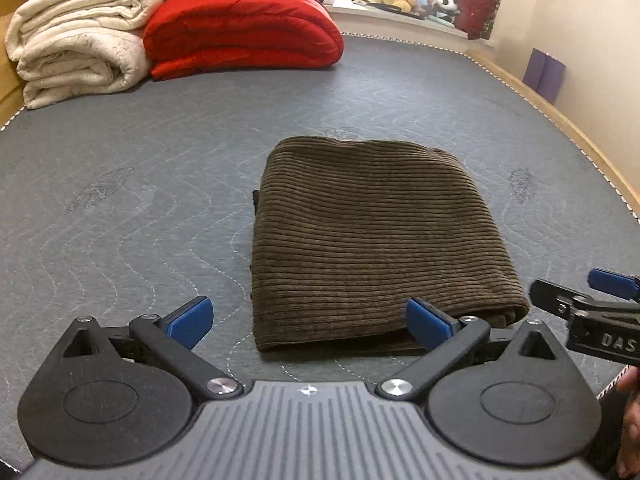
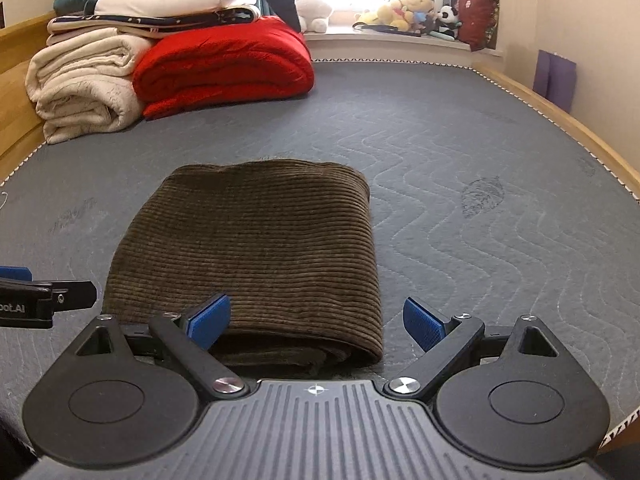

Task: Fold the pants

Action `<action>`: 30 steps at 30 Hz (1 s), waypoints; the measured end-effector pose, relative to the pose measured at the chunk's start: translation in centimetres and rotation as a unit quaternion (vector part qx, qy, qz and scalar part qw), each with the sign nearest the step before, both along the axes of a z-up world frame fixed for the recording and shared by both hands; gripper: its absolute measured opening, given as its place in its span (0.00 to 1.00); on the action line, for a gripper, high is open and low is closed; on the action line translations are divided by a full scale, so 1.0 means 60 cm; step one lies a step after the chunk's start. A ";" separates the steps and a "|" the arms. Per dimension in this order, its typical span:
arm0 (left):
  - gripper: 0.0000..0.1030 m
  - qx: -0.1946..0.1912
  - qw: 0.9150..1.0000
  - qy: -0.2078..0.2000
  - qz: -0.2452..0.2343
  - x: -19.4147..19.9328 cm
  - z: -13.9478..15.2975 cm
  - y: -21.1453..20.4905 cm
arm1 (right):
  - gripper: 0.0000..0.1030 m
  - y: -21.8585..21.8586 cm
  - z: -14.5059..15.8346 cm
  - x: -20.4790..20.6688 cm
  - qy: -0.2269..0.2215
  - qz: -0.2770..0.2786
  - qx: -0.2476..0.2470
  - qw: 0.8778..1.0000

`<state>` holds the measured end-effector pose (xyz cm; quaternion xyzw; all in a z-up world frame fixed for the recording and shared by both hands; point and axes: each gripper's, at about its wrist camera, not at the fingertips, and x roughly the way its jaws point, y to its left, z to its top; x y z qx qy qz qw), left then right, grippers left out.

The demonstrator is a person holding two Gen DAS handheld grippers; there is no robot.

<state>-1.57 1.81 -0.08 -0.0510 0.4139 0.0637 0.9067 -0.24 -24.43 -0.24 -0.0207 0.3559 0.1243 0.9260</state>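
A grey quilted mattress (image 2: 460, 168) carries folded brown pants (image 2: 256, 240) near its front, with a cream blanket (image 2: 84, 92) and red quilt (image 2: 224, 64) at the back.

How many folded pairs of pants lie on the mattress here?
1. The brown corduroy pants lie folded mid-mattress, just ahead of both tongs. The bedding pile at the far left could hide others.
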 end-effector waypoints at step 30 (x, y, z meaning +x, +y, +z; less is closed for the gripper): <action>1.00 -0.003 1.000 0.013 -0.024 0.011 -0.019 -0.009 | 0.91 -0.001 -0.012 0.019 0.020 -0.003 0.006 1.000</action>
